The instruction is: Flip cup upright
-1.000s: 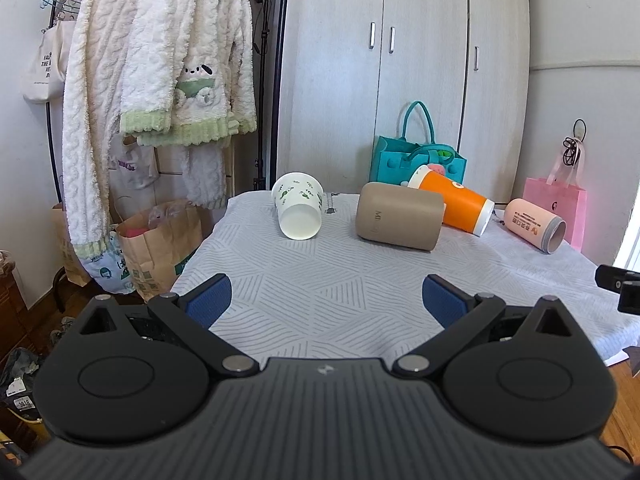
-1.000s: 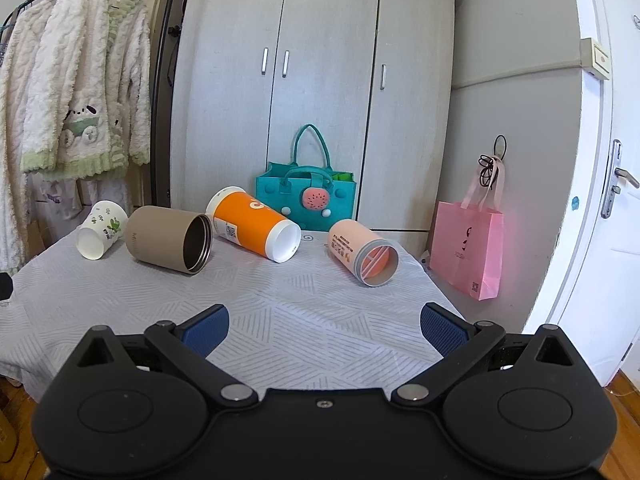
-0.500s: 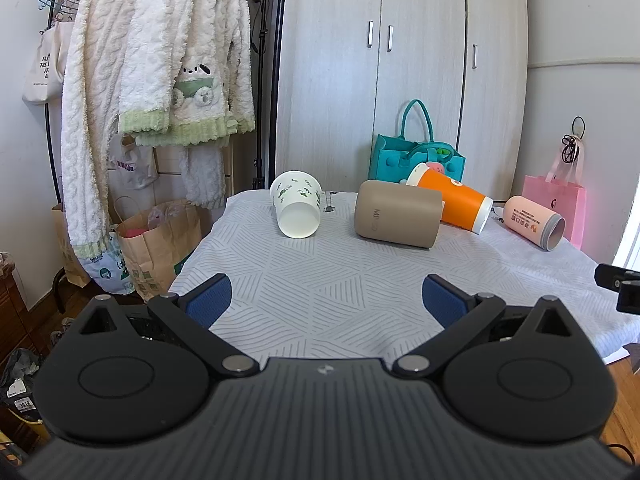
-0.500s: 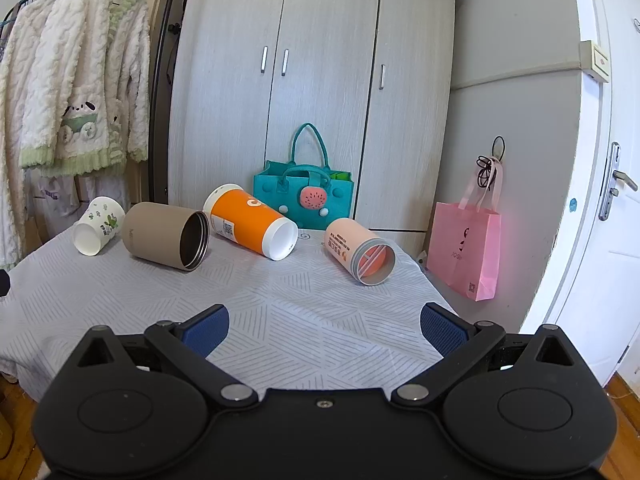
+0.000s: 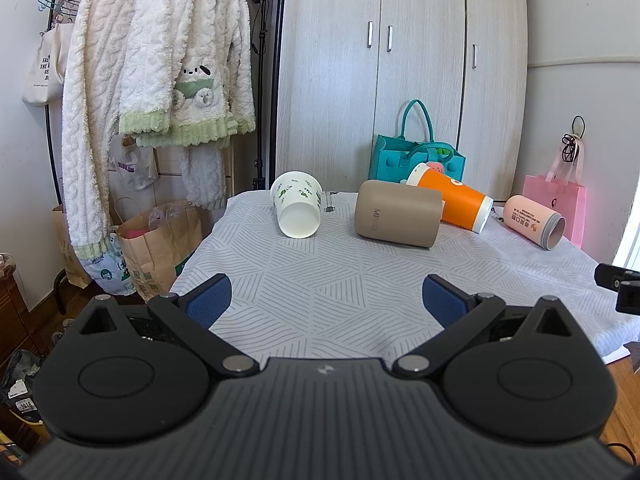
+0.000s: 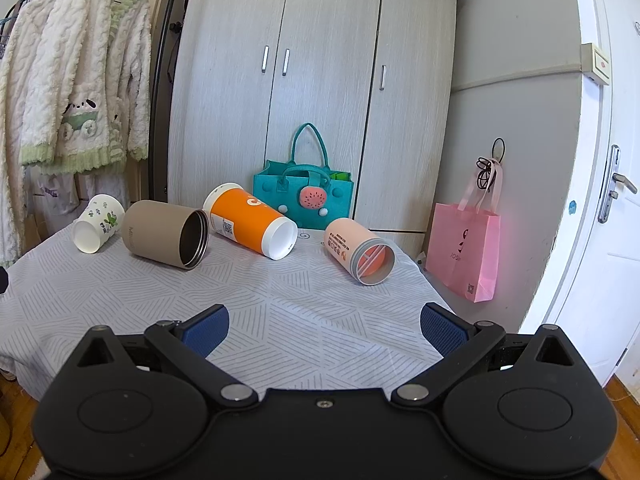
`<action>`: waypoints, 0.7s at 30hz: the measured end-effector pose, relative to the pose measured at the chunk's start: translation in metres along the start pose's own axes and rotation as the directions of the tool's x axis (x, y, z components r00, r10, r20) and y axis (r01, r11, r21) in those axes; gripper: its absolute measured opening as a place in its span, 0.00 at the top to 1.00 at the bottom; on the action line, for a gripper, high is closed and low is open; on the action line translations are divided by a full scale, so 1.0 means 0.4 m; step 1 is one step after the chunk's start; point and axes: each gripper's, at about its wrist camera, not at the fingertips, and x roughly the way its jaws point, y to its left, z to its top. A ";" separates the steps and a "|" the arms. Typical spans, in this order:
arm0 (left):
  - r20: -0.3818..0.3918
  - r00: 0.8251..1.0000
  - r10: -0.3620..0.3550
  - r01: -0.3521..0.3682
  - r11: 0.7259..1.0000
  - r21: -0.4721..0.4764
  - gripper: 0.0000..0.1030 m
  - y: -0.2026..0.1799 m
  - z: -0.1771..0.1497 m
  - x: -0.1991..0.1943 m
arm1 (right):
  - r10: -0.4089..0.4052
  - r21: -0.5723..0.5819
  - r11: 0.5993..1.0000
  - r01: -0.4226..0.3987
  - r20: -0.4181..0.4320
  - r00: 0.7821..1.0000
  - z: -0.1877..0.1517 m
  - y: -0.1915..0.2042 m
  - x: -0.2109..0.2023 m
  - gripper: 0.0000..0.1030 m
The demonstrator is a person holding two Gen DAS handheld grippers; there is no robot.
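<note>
Several cups lie on their sides at the far side of a cloth-covered table [image 5: 340, 292]: a white cup with green prints [image 5: 297, 210] [image 6: 96, 224], a tan cup [image 5: 398, 219] [image 6: 166, 234], an orange cup [image 5: 452, 200] [image 6: 250, 220] and a pink cup [image 5: 534, 222] [image 6: 358, 250]. My left gripper [image 5: 326, 300] is open and empty above the table's near edge. My right gripper [image 6: 324, 330] is open and empty, also short of the cups.
A teal felt bag [image 6: 302, 196] stands behind the cups against a wardrobe [image 6: 312, 80]. A pink paper bag [image 6: 466, 252] hangs at the right. Robes on a rack [image 5: 160, 80] and a brown paper bag [image 5: 160, 240] are left of the table.
Both grippers have eased slightly back and up from the table; the cups sit a little higher in the views. The cups have not moved.
</note>
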 end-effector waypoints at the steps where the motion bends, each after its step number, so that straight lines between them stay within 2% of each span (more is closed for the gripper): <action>1: 0.001 1.000 0.000 0.000 1.000 -0.001 0.00 0.001 0.000 0.000 | 0.000 0.000 1.000 0.000 0.000 1.000 0.000 0.000 0.000 0.00; 12: -0.009 1.000 0.001 -0.001 1.000 0.006 0.00 0.000 -0.003 0.002 | 0.009 0.002 1.000 -0.009 -0.007 1.000 -0.001 0.000 0.007 0.00; 21: -0.096 0.995 -0.029 0.029 1.000 -0.009 0.00 0.016 0.030 0.060 | 0.088 0.009 0.996 -0.088 -0.060 0.994 0.032 -0.015 0.040 0.00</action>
